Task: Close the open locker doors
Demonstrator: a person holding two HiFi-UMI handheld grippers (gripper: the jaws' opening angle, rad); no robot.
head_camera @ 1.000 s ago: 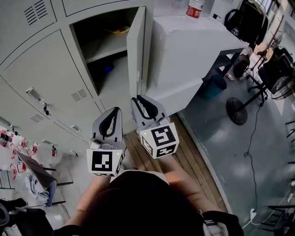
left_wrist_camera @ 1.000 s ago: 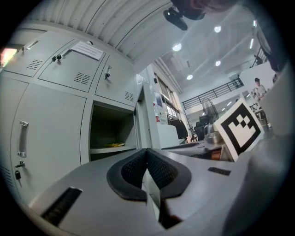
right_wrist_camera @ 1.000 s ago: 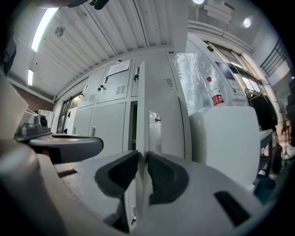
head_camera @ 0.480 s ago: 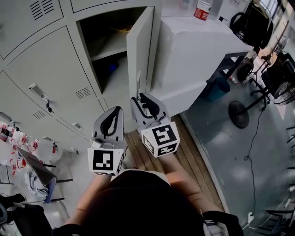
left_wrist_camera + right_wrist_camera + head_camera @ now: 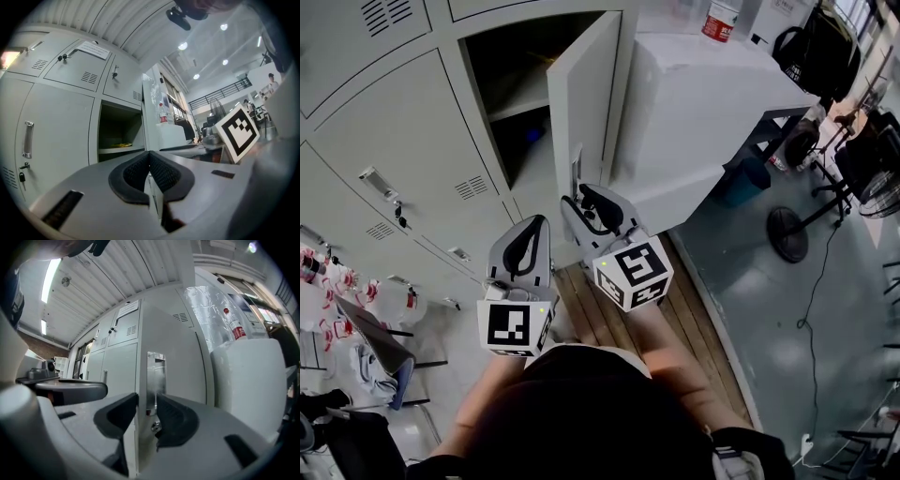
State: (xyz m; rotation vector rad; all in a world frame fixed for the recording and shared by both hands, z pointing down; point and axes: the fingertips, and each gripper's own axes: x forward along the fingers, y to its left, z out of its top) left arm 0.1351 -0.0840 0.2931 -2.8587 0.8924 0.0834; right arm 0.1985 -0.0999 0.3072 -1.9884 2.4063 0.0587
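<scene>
Right gripper jaws have just been opening, sitting loose around the half-open locker door edge by its handle, at the lockers' right end. Left gripper is pinched together, empty.

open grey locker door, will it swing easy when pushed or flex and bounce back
The open grey metal locker door hangs from one side, so it should swing shut with a light push. It looks like thin sheet steel, likely stiff near the shiny latch plate, though it may rattle or rebound. The right gripper, jaws just opening, straddles its edge.
</scene>
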